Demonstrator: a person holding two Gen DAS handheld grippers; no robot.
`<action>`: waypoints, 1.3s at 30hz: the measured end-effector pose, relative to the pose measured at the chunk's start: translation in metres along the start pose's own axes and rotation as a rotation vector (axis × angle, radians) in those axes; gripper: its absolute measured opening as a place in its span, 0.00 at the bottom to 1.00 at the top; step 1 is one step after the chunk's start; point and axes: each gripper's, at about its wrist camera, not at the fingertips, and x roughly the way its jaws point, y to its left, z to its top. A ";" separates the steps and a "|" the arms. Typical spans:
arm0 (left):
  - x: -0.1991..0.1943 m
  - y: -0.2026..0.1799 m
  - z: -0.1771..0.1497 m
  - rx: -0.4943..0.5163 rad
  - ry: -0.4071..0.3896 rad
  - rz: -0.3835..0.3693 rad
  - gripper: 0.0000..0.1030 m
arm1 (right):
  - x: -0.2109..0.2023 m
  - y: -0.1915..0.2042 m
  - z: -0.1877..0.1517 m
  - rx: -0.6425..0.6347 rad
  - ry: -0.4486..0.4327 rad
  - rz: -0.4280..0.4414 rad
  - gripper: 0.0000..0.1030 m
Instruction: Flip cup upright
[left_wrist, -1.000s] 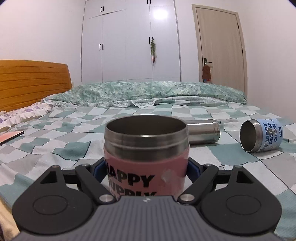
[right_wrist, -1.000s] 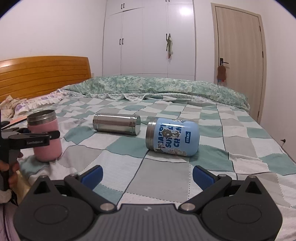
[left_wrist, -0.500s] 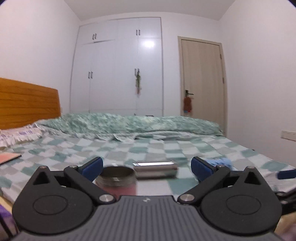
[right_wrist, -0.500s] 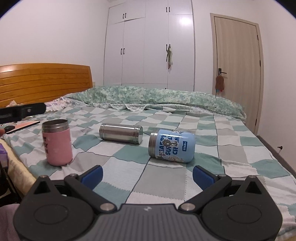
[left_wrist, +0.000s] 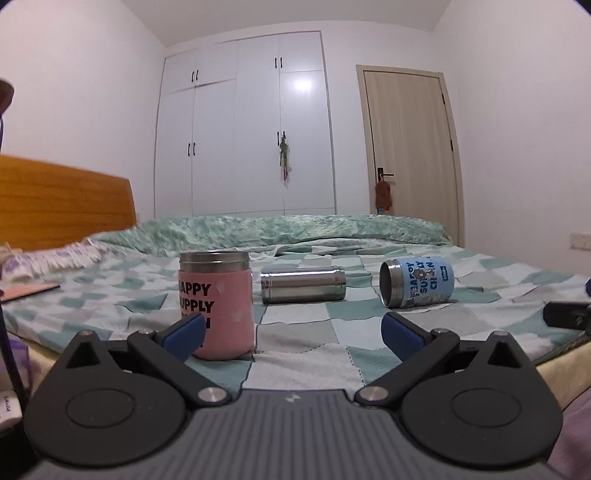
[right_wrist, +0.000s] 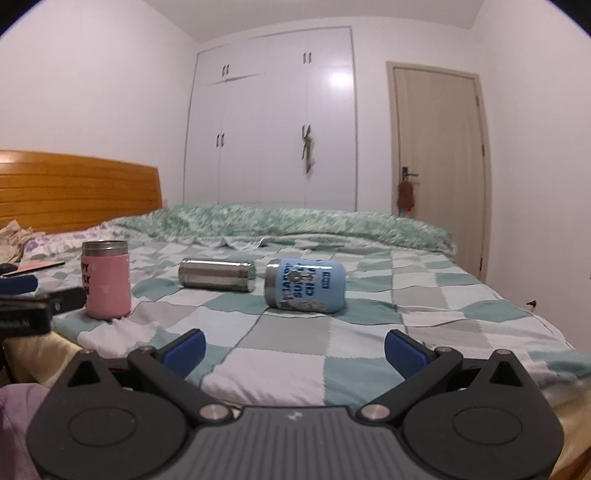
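A pink cup (left_wrist: 217, 304) with black lettering stands upright on the checked bedspread (left_wrist: 306, 354); it also shows in the right wrist view (right_wrist: 106, 284). A plain steel cup (left_wrist: 303, 285) (right_wrist: 218, 275) and a blue cup (left_wrist: 417, 282) (right_wrist: 306, 285) lie on their sides beyond it. My left gripper (left_wrist: 293, 332) is open and empty, drawn back from the pink cup near the bed's front edge. My right gripper (right_wrist: 294, 349) is open and empty, short of the blue cup.
A wooden headboard (right_wrist: 74, 188) is at the left. A rumpled green quilt (right_wrist: 295, 223) lies across the far side of the bed. White wardrobes (left_wrist: 243, 136) and a door (left_wrist: 410, 147) stand behind. A flat book (left_wrist: 29, 290) lies at the left.
My left gripper let go of the pink cup, which stands upright, and pulled back and away from it. My right gripper drew back slightly, still open.
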 end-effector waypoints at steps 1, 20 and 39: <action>-0.002 0.000 0.000 -0.001 -0.019 -0.008 1.00 | -0.003 -0.002 -0.002 0.005 -0.013 -0.006 1.00; -0.006 0.003 -0.003 -0.018 -0.053 -0.023 1.00 | -0.015 0.001 -0.008 -0.025 -0.074 -0.018 1.00; -0.007 0.003 -0.004 -0.016 -0.059 -0.028 1.00 | -0.015 0.001 -0.009 -0.026 -0.075 -0.019 1.00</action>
